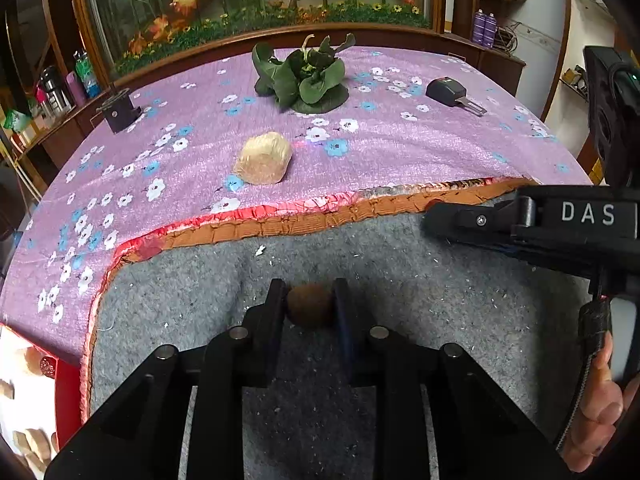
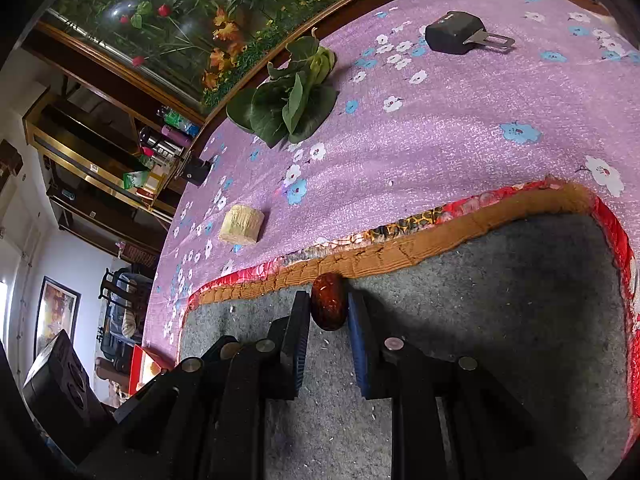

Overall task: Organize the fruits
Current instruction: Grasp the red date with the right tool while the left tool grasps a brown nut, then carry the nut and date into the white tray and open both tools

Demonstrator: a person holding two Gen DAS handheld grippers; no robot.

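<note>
1. Two small fruits sit clamped, one per tool: the left gripper (image 1: 310, 310) pinches a round, fuzzy brown kiwi-like fruit (image 1: 310, 309) just above the grey felt mat (image 1: 400, 300).
2. The right gripper (image 2: 329, 308) squeezes a glossy dark-red date-like fruit (image 2: 329, 306) at the mat's far edge, by its orange-and-red trim (image 2: 400, 250); whether either fruit rests on the mat cannot be told.
3. Both seem headed for grouping on the mat, judging by the task.
4. Farther off, on the purple flowered cloth (image 1: 400, 140), lie a pale straw-coloured fibrous block (image 1: 263, 158), a bunch of green leafy vegetable (image 1: 306, 78) and a black seat-belt buckle (image 1: 448, 92).
5. White letters "DAS" (image 1: 587, 213) mark the right tool's body, seen from the left wrist.
</note>
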